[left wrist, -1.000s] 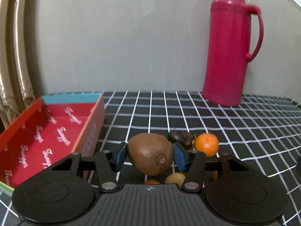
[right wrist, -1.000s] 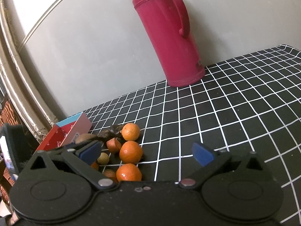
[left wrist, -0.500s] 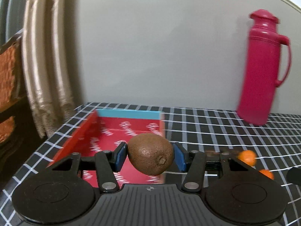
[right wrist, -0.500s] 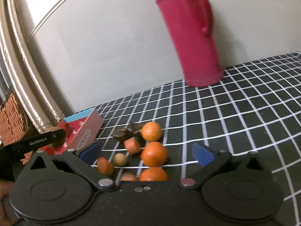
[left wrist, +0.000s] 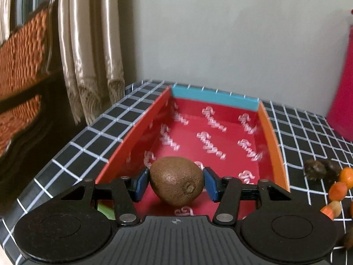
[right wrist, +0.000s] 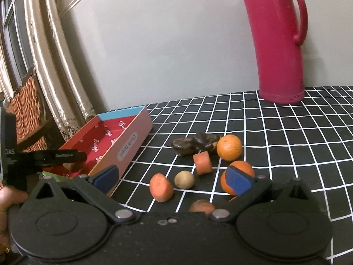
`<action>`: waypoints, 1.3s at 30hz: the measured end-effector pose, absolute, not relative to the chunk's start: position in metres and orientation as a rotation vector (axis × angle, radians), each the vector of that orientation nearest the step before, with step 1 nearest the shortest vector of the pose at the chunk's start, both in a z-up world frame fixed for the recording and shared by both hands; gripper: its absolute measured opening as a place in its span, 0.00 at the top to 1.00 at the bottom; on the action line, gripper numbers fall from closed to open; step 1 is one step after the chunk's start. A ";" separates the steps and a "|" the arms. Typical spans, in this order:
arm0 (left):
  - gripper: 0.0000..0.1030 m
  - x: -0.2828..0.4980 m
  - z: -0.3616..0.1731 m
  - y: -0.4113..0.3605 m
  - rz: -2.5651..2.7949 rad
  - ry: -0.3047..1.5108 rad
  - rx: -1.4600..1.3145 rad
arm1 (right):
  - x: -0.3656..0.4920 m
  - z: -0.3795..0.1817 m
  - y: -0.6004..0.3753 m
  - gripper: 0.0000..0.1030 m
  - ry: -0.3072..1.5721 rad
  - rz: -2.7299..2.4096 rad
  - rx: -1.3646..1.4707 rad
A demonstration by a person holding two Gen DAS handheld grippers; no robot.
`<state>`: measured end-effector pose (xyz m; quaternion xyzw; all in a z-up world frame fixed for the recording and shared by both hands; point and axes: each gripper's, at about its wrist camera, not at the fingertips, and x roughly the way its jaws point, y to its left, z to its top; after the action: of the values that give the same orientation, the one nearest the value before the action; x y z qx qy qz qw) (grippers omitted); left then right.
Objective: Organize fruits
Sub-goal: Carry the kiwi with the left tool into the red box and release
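Observation:
My left gripper [left wrist: 175,183] is shut on a brown kiwi [left wrist: 176,181] and holds it over the near end of the red box [left wrist: 273,145]. In the right wrist view the box [right wrist: 132,141] lies at the left, and the left gripper [right wrist: 70,162] reaches into it. My right gripper [right wrist: 172,180] is open and empty above a pile of fruit: two oranges [right wrist: 229,147], orange pieces [right wrist: 202,163], a small tan ball [right wrist: 184,179] and dark dried fruits [right wrist: 194,145].
A tall pink thermos [right wrist: 278,44] stands at the back on the black grid tablecloth [right wrist: 286,132]. Curtains [left wrist: 88,55] and a wicker chair [left wrist: 22,55] stand left of the table edge. Some of the fruit pile [left wrist: 331,183] shows at the right of the left wrist view.
My left gripper has carried the kiwi left from the fruit pile to over the red box. My right gripper has moved closer to the pile, still open.

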<state>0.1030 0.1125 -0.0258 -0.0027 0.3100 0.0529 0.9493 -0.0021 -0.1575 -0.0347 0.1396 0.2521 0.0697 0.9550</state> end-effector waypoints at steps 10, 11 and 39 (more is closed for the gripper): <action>0.48 0.094 -0.021 0.112 0.163 0.578 0.022 | 0.002 -0.037 -0.155 0.00 0.522 0.138 0.284; 0.48 0.092 -0.019 0.112 0.164 0.565 0.027 | 0.002 -0.038 -0.156 0.00 0.522 0.137 0.284; 0.08 0.014 -0.008 0.055 -0.017 0.393 0.101 | 0.006 -0.046 -0.215 0.46 0.582 0.031 0.275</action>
<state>0.0142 0.0554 -0.0078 0.0504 0.1951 -0.0087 0.9795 0.0062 -0.2150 -0.0456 0.1350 0.2862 0.0150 0.9485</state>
